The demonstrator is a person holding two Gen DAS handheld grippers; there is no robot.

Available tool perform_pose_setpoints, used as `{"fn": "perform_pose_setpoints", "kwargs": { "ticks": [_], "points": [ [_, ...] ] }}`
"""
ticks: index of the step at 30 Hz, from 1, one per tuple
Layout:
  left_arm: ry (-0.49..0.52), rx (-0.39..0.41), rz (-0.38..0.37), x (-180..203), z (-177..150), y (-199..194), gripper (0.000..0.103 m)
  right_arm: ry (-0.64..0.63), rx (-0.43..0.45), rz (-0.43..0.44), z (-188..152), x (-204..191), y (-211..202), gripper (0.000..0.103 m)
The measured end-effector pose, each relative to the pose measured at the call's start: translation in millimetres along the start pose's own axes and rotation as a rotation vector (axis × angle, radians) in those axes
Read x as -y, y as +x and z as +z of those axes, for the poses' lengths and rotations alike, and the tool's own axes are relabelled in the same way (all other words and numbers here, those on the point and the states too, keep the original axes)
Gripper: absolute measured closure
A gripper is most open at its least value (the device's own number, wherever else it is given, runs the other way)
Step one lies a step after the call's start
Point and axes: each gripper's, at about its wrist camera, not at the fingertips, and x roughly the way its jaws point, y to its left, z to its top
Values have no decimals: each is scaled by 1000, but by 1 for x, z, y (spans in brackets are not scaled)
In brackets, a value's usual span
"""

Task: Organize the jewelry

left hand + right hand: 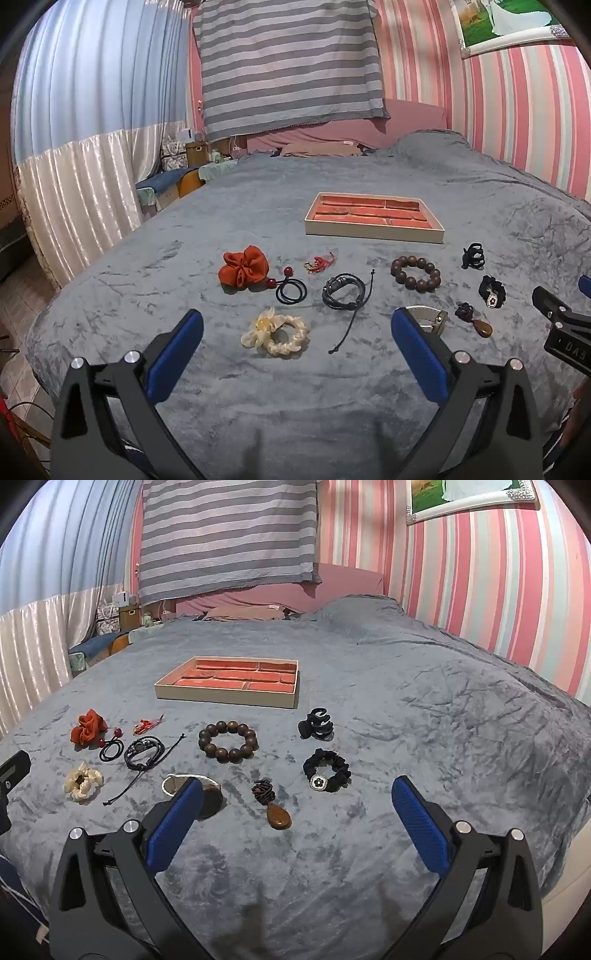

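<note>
A bedroom with pink striped walls holds a wide bed under a grey plush blanket (295,387), where jewellery lies spread out. Toward the far side sits a shallow cream rectangular tray with an orange-red divided lining (373,234), its compartments showing nothing inside. The left gripper (297,326) and the right gripper (297,797) hover low over the near blanket, blue-padded fingers spread wide apart, grasping nothing.

Between the tray and the grippers lie, from bigger to smaller: a rust-orange fabric scrunchie (242,269), a cream braided hair tie with a flower (275,334), a dark brown wooden bead bracelet (228,741), a black ruffled scrunchie with a silver flower charm (327,770), a black braided cord bracelet (343,291), a black claw hair clip (315,724), an amber teardrop pendant on dark beads (275,808), and a small red tasselled charm (320,263).
</note>
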Motion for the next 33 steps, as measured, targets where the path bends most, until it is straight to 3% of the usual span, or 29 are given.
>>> {"fn": "perform_pose_setpoints", "kwargs": {
  "ticks": [33],
  "points": [
    [8,6,9,3,1,-2,4,3,7,-28,-2,3,0,4]
  ]
}}
